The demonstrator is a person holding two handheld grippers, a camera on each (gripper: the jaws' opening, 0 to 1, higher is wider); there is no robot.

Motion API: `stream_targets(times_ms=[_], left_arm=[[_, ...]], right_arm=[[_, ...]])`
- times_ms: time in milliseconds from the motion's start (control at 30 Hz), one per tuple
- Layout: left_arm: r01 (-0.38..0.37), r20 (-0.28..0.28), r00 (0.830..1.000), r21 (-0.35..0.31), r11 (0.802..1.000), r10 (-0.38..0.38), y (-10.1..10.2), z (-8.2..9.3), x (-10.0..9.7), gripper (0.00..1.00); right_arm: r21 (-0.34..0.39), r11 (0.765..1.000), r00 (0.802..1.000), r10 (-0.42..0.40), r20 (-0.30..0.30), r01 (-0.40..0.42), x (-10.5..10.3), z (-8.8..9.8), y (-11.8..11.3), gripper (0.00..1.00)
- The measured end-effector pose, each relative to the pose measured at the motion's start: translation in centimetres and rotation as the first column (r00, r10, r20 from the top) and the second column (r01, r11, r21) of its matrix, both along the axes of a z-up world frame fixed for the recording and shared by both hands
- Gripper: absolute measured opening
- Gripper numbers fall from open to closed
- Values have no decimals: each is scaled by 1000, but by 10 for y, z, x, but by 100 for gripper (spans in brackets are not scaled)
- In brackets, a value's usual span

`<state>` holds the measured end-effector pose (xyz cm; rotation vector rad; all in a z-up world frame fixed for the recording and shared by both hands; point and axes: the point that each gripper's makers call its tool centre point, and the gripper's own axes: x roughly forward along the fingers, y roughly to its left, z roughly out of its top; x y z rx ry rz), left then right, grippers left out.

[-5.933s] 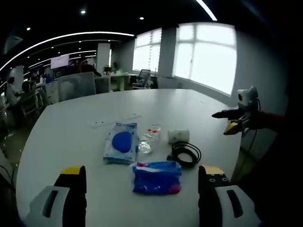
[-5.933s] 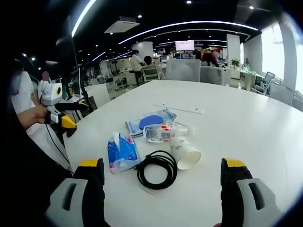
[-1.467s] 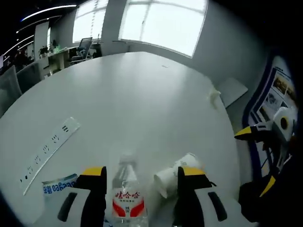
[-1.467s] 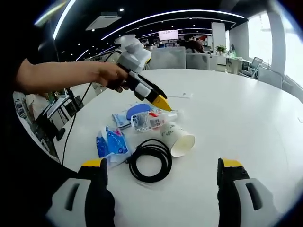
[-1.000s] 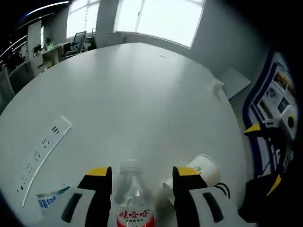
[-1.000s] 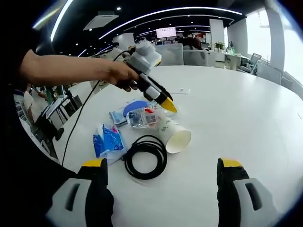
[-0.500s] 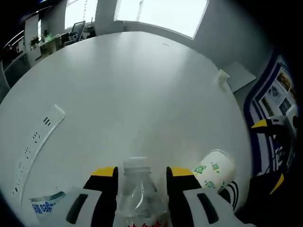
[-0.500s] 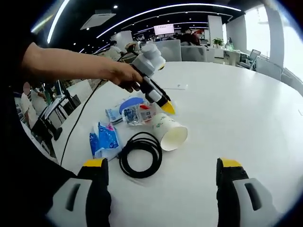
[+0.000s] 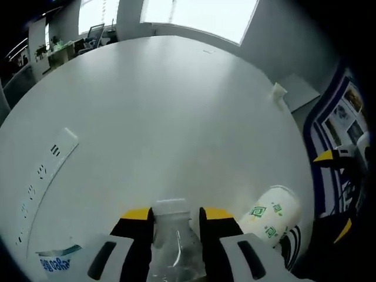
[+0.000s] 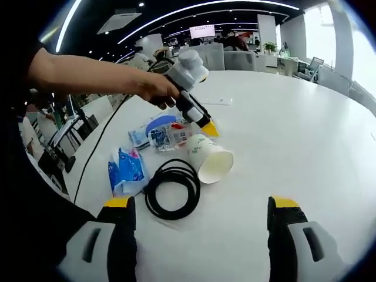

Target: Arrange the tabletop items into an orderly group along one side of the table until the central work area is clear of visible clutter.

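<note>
Clear plastic bottle [image 9: 171, 244] clamped between the yellow-tipped jaws of the left gripper [image 9: 174, 218], near the white table's [image 9: 176, 111] edge.

Seen from the right gripper view: same bottle [image 10: 167, 136] lying on its side, red-and-white label up, pinched at the neck end by the left gripper [image 10: 205, 128], held by a hand [image 10: 154, 89]. Just beside it, a tipped paper cup [image 10: 210, 158], mouth toward the camera; a coiled black cable [image 10: 171, 196] touching the cup; a blue tissue pack [image 10: 124, 170] left of the coil; a blue-and-white packet [image 10: 145, 133] behind the bottle. Right gripper [image 10: 198, 212] spread wide over bare tabletop, holding nothing, well short of the cluster. Long white strip [image 9: 44, 179] lying flat off to the left in the left gripper view.
</note>
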<state>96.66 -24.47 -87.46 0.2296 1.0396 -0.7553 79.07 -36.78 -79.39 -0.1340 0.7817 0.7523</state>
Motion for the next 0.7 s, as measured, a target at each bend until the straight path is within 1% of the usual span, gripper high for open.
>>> stream_targets(times_ms=[33,67,200,267,333,467,567,633,667,700], left_arm=[[-7,-3,1000,5,1000,7,0,0,1,28],[-34,-12,999,5,999,34,1,0,2,28],[-45,-13,999,8,999,45,2,1,2,26],[-66,-12,998,4,998,66,2,2,3,24],[-71,-9,997,-1,997,71,1,5,1,23],[-57,2,998,0,998,57,-3,14,-3,22],[-57,16,998,4,998,57,-1,21,-5,21],[-58,28,998,3,998,58,1,27,-6,21],[-71,52,996,-10,997,71,2,33,-3,21],[-79,57,995,-20,997,80,3,37,-3,21]], right_arm=[[0,1000,1000,-1,0,1,0,0,0,89],[0,1000,1000,-2,0,2,1,0,0,89],[-2,1000,1000,-4,0,4,2,-1,0,89],[-1,1000,1000,-7,1,7,2,0,0,88],[-3,1000,1000,-9,2,9,2,0,-1,88],[-1,1000,1000,-15,10,15,3,3,-3,88],[0,1000,1000,-13,16,13,2,4,-2,88],[2,1000,1000,-12,21,12,1,5,-1,87],[4,1000,1000,-10,23,10,-1,6,0,87],[5,1000,1000,-7,25,7,-2,7,1,87]])
